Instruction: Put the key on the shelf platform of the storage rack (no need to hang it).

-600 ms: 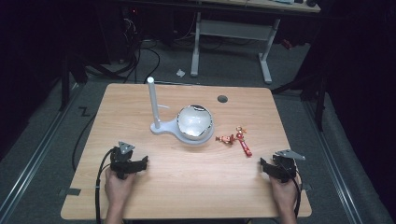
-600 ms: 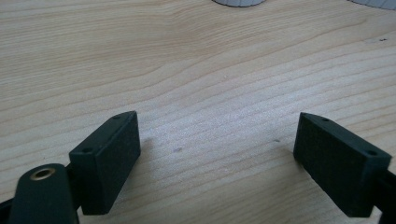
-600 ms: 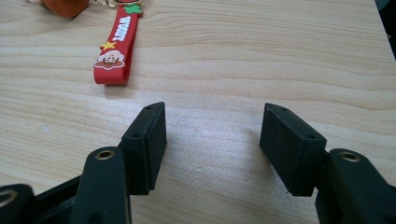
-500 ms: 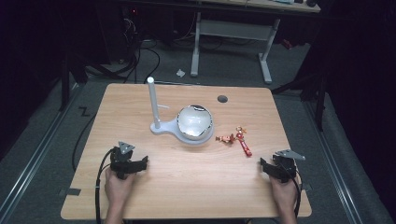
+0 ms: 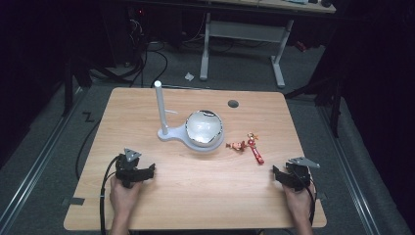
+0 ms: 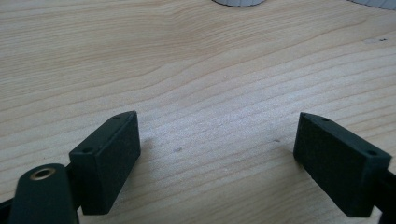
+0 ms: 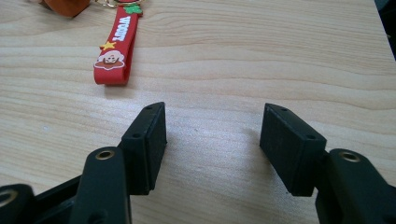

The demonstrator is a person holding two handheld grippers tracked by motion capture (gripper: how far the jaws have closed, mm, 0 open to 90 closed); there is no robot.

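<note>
A white stand [image 5: 169, 132] with an upright post [image 5: 159, 105] carries a shiny round mirror [image 5: 203, 127] near the table's middle. To its right lies a red keychain strap [image 5: 256, 152] [image 7: 116, 52] with a small orange charm [image 5: 237, 145]. My left gripper [image 5: 147, 171] [image 6: 217, 158] rests low at the front left, open, with bare wood between its jaws. My right gripper [image 5: 277, 172] [image 7: 212, 140] sits at the front right, also open and empty, with the red strap a short way ahead and to its left.
The wooden table [image 5: 147, 210] has a dark cable hole [image 5: 233, 104] near its far edge. A white desk frame [image 5: 244, 34] and cables stand on the floor beyond. Bare wood lies between the two grippers.
</note>
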